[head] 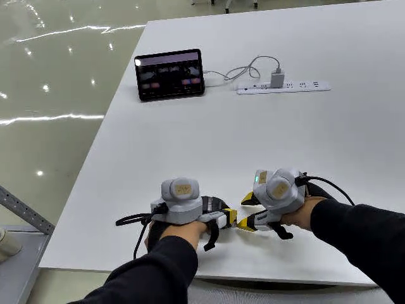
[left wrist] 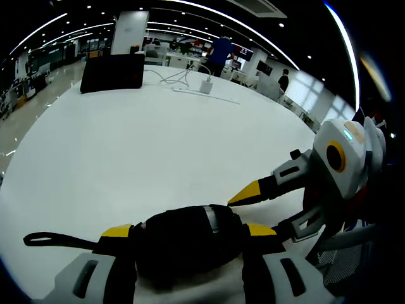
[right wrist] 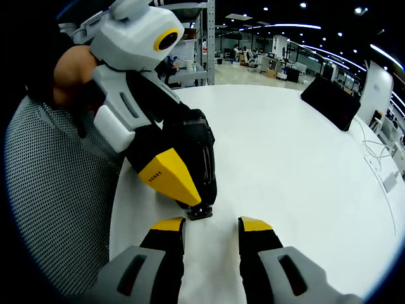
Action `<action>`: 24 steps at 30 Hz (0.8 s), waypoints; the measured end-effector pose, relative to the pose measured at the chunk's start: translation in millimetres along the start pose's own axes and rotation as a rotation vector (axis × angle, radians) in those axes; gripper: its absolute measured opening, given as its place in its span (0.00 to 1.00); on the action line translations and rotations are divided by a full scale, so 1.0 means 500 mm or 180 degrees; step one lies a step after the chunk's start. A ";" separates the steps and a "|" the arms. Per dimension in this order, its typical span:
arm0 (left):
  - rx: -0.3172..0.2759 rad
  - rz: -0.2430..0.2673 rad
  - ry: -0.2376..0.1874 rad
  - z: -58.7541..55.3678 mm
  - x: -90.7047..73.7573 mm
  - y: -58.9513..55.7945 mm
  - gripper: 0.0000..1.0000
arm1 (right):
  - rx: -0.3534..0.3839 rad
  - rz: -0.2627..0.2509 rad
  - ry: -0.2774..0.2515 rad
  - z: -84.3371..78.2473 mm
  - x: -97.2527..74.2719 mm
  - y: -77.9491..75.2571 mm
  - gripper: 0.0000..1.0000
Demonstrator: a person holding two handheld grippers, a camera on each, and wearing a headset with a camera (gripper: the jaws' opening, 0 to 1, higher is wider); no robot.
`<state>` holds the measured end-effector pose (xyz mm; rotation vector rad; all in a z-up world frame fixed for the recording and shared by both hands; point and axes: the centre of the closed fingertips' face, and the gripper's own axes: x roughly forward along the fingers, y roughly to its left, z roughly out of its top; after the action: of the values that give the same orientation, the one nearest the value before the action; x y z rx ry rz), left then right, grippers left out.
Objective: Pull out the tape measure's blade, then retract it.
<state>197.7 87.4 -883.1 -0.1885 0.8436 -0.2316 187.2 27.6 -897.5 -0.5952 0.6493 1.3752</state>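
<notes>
Both grippers are working right at the near edge of the white table. A wide bare stretch is lying open beyond them, running up to the tablet and the power strip at the far side. The left gripper is clamping the black tape measure, its yellow-tipped fingers closed snug on either side of the case, and the strap is trailing off along the tabletop. The right gripper is facing it, fingers parted by a moderate gap and gripping nothing. The tape's end hook is sitting just ahead of that gap, not yet between the fingers.
</notes>
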 end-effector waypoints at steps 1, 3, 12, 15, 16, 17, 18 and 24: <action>0.0012 -0.0015 0.0018 -0.001 -0.001 0.000 0.64 | 0.0004 -0.0002 0.0009 -0.002 0.001 0.000 0.29; -0.0003 -0.0025 0.0063 -0.001 -0.002 0.000 0.64 | 0.0023 0.0023 0.0024 -0.006 0.003 0.004 0.30; 0.0359 -0.0042 -0.0041 0.039 -0.014 0.004 0.75 | 0.0011 0.0072 0.0048 -0.010 0.005 0.016 0.32; 0.0392 -0.0104 -0.0047 0.043 -0.014 0.014 0.87 | 0.0009 0.0073 0.0038 -0.008 0.004 0.018 0.33; 0.0379 -0.0125 -0.0050 0.044 -0.014 0.015 0.90 | 0.0006 0.0072 0.0035 -0.007 0.004 0.017 0.33; 0.0339 -0.0227 -0.0088 0.046 -0.013 0.010 0.92 | 0.0005 0.0072 0.0031 -0.005 0.003 0.017 0.33; 0.0306 -0.0295 -0.0121 0.049 -0.013 0.007 0.93 | 0.0004 0.0074 0.0024 -0.003 0.002 0.017 0.33; 0.0537 -0.0537 -0.0062 0.048 -0.019 0.004 1.00 | 0.0038 0.0049 -0.0035 0.006 -0.007 0.013 0.39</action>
<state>209.9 93.5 -861.3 -0.1036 0.7853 -0.4566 180.7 28.3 -892.9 -0.5740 0.6541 1.3872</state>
